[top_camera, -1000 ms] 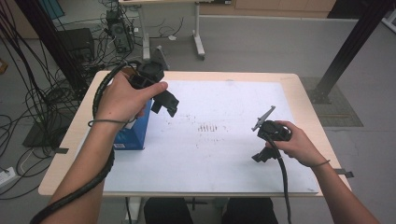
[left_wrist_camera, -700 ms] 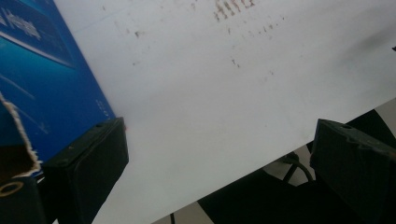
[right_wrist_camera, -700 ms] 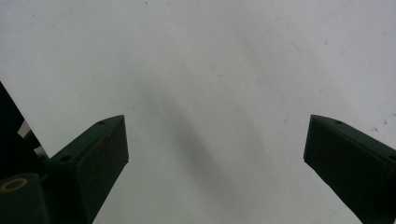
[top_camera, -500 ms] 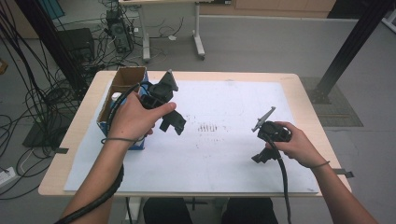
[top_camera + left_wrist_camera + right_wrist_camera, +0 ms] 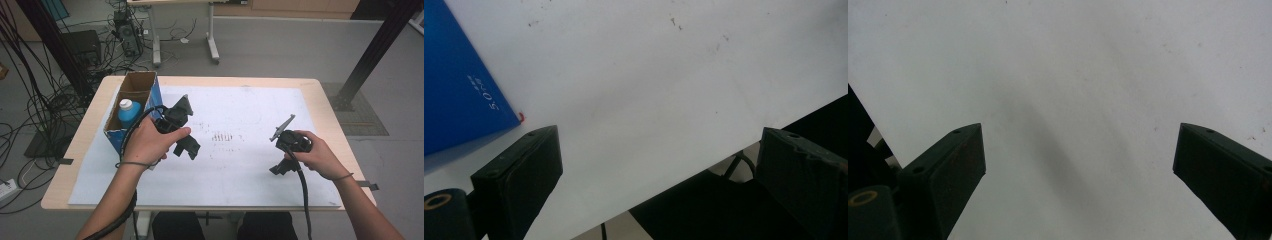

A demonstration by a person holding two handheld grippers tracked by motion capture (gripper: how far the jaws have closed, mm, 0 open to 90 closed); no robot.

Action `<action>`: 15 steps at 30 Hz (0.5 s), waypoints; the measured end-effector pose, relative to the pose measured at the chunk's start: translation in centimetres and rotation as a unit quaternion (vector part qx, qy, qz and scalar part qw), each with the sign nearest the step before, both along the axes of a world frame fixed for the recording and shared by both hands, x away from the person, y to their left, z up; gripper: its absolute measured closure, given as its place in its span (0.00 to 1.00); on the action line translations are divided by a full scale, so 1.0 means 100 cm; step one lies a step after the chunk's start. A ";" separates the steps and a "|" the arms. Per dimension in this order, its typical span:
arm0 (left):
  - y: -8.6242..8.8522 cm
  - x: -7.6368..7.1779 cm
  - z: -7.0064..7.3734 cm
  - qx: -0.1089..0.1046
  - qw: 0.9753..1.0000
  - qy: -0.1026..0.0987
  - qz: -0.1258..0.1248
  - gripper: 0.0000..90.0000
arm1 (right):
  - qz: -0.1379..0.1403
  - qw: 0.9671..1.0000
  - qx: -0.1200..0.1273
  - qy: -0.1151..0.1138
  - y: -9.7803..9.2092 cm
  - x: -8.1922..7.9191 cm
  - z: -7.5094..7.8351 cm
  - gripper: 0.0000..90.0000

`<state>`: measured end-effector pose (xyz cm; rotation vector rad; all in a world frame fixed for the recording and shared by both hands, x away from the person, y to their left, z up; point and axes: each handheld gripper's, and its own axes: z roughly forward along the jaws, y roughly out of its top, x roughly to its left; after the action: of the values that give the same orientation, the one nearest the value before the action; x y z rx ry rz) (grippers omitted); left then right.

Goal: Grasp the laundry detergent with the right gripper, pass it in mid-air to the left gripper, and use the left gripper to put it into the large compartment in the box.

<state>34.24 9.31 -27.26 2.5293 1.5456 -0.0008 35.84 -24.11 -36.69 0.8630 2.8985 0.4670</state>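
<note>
An open blue cardboard box [image 5: 156, 96] stands at the table's left side with a white bottle [image 5: 129, 112] with a blue cap upright inside. Just right of the box, a hand holds my left gripper [image 5: 187, 129] above the white sheet [image 5: 240, 110], jaws wide apart and empty. In the left gripper view, the left gripper [image 5: 659, 145] hangs open over the sheet's near edge, with the box's blue wall [image 5: 459, 80] at the left. My right gripper [image 5: 280, 150] is held low over the sheet's right part. The right gripper view has the right gripper [image 5: 1080, 135] open over bare white sheet [image 5: 1073, 65].
The wooden table [image 5: 90, 131] carries the white sheet, which has faint pencil marks [image 5: 225, 136] at its middle. Cables [image 5: 30, 100] hang and lie at the left. A second table's legs [image 5: 212, 35] stand behind. A dark chair [image 5: 704, 210] sits below the near edge.
My left hand and gripper have moved right, off the box, which now shows its open top and the bottle inside. The right gripper has stayed put.
</note>
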 end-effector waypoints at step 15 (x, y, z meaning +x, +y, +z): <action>0.004 -0.001 -0.001 -0.003 1.000 -0.001 0.005 0.06 | -0.001 1.000 0.002 0.001 0.000 0.000 0.000 0.07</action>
<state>34.13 9.67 -27.36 2.5159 1.5538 -0.0022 35.88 -24.06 -36.72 0.8690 2.8994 0.4707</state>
